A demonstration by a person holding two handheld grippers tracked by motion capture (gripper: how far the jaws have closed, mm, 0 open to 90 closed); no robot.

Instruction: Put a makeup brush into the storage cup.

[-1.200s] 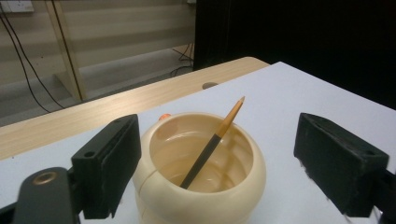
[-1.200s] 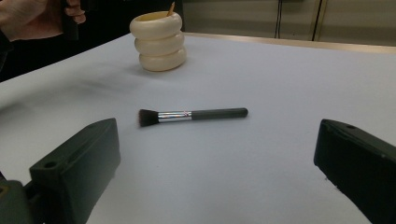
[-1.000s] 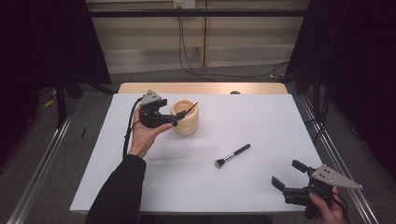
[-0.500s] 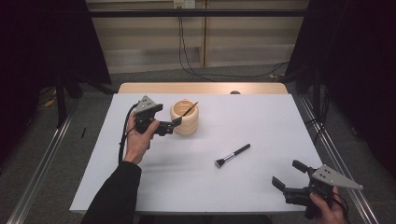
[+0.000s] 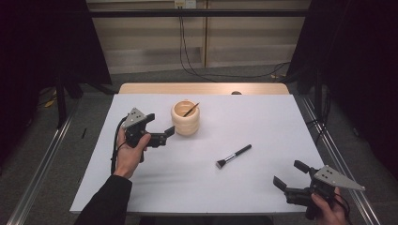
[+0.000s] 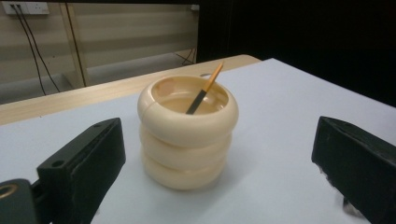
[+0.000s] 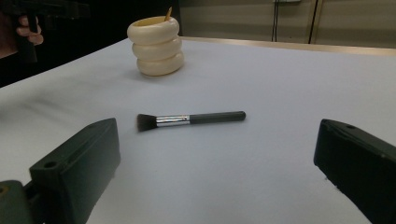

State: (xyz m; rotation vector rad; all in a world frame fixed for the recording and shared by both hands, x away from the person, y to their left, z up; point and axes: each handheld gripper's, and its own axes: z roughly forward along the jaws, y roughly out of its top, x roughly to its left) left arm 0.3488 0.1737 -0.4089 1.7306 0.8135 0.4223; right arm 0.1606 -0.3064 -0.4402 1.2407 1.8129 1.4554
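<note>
Now that the left gripper has backed off the holder, jaws wide and empty, brush awaits the open, empty right gripper.

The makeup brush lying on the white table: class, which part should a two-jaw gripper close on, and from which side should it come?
Grip the makeup brush on its black handle, probably near the silver ferrule, coming down from above with the jaws across its length. It lies flat and alone, so the slim round handle fits between the jaws and the soft bristles stay uncrushed. The open right gripper is nearest.
</note>
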